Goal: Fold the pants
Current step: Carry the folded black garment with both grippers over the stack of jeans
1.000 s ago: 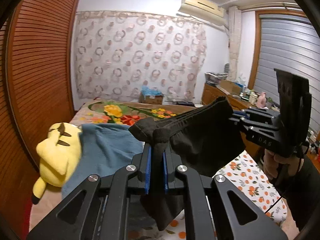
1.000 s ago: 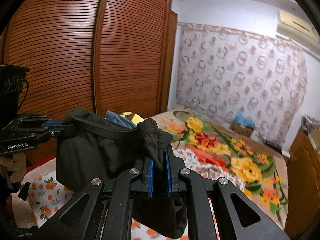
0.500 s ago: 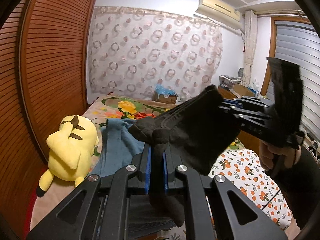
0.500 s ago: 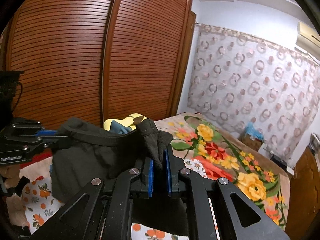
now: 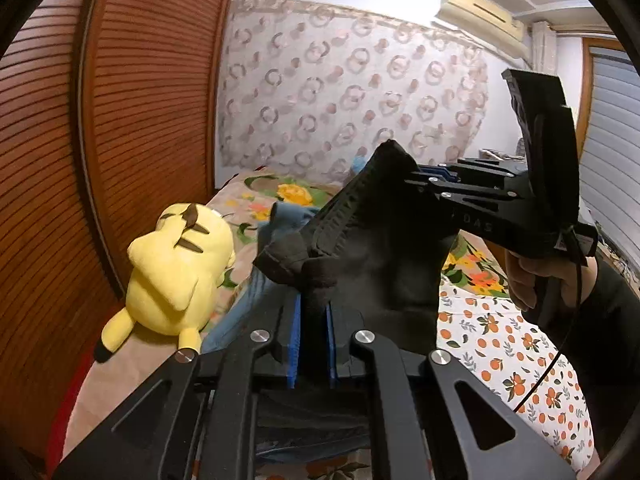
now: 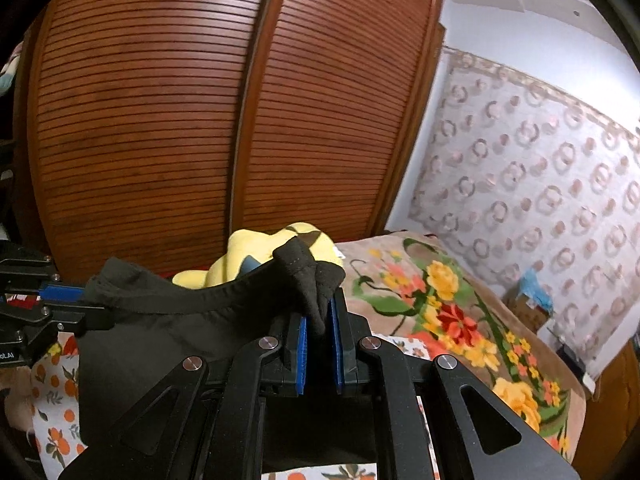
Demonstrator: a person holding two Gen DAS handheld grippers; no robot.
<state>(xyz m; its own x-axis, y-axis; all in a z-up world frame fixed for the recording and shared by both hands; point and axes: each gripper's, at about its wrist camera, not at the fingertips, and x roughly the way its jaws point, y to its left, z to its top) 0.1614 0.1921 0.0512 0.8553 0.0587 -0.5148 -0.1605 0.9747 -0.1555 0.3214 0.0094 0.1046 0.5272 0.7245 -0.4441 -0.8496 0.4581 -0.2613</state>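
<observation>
The black pants point(image 5: 372, 248) hide part of the blue cloth point(image 5: 244, 304); their bottom may hang behind the gripper frame

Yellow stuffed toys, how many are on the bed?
1. The yellow plush toy lies on the bed beside the wooden closet doors, left of the black pants. Others may be hidden behind the pants.

Both grippers black w/ blue pads and round silver screws on the linkage arms: left gripper point(image 5: 313, 312), right gripper point(image 6: 320, 322). Seen from left cam, right unit has white lettering on its side, a thin black cable trailing down, a hand point(image 5: 538, 280) on the grip, dark sleeve point(image 5: 608, 320)
</observation>
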